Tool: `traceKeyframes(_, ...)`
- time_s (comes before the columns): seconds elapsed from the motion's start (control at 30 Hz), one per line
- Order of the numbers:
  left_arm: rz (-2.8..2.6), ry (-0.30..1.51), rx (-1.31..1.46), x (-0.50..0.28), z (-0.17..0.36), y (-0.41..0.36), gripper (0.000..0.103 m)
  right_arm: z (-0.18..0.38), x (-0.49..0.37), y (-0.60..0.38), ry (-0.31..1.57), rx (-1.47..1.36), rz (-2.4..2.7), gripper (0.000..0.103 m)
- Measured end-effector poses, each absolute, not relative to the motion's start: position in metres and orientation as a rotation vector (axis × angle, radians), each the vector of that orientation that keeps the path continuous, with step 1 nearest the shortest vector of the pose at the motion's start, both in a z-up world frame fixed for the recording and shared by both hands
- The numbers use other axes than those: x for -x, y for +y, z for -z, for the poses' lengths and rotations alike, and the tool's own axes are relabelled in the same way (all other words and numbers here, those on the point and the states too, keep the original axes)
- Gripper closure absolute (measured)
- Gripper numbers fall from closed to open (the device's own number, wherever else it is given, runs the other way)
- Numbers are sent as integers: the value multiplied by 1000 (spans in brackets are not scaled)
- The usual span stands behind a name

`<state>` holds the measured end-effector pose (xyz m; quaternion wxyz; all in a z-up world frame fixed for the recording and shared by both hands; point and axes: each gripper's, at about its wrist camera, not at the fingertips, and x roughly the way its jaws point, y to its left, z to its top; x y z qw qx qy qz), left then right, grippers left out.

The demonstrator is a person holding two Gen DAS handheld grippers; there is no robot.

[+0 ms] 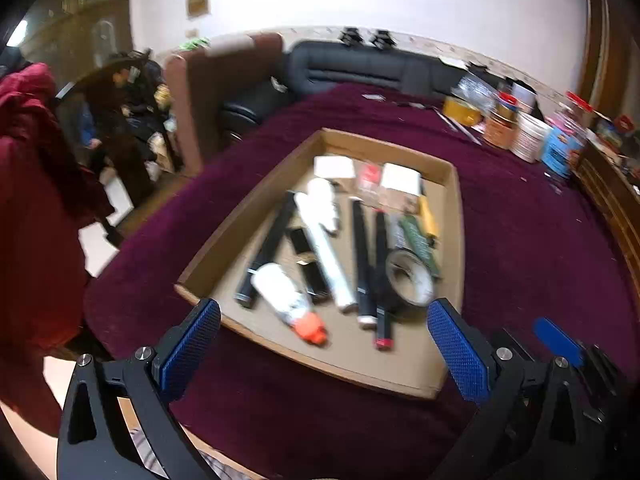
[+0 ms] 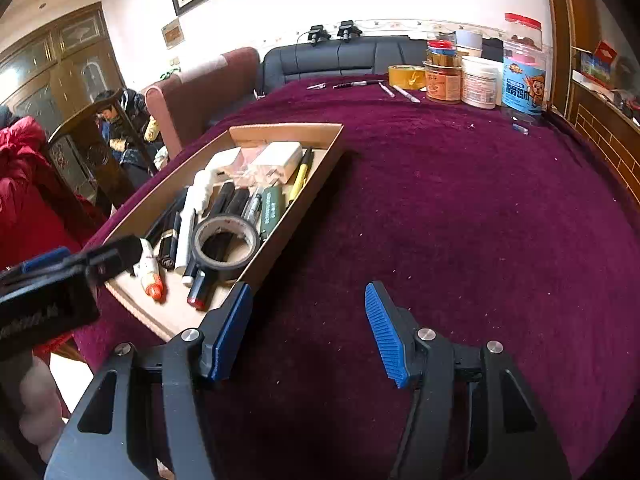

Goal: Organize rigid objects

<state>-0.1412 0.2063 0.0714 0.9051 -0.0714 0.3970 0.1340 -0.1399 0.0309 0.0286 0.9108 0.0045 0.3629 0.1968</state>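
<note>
Inside cardboard box [image 2: 320, 148]: tape roll [image 2: 226, 246], pens [image 2: 236, 202]

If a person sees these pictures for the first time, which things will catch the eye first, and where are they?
First comes the shallow cardboard tray on the dark purple cloth, packed with pens, tubes and small boxes, with a roll of black tape at its near end. Next are the jars and tubs standing at the far edge of the table. Both grippers, the left gripper and the right gripper, are open and empty.
</note>
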Motion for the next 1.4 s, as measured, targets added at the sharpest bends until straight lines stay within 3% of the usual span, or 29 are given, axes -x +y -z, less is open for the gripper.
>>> traceKeyframes(0.6, -357, 718, 69, 154, -89, 185, 1, -30, 144, 17, 742, -45, -407, 45)
traceKeyframes(1.4, -370, 724, 82, 154, -84, 192, 1, -29, 154, 39, 725, 60, -439, 45)
